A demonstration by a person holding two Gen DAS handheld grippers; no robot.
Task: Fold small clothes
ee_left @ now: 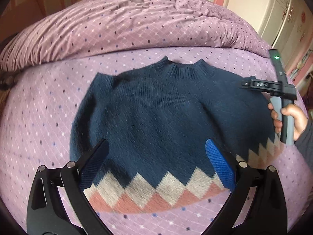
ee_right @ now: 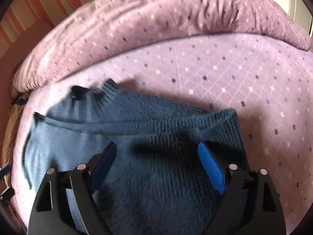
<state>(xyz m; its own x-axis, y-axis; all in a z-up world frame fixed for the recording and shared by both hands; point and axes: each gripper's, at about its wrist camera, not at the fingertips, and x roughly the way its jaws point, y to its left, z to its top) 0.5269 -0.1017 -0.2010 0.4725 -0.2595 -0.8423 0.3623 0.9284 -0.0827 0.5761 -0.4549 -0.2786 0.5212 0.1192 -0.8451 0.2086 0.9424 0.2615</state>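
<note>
Item: small navy jumper [ee_left: 156, 109], laid flat on the bed [ee_left: 49, 101], sleeves folded in. Soft, light, fuzzy knit — likely limp, best pinched at shoulder or hem edge. Left gripper [ee_left: 156, 164] and right gripper [ee_right: 156, 168] — jaws wide, holding nothing.

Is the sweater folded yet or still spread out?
Mostly spread. The sweater lies flat on the bed, collar and zigzag hem both showing; in the right wrist view one sleeve seems laid over its body.

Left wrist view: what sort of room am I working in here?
Most likely a bedroom: the navy sweater lies on a bed sheet, with a bunched quilt behind it and a white wardrobe by the striped wall.
</note>
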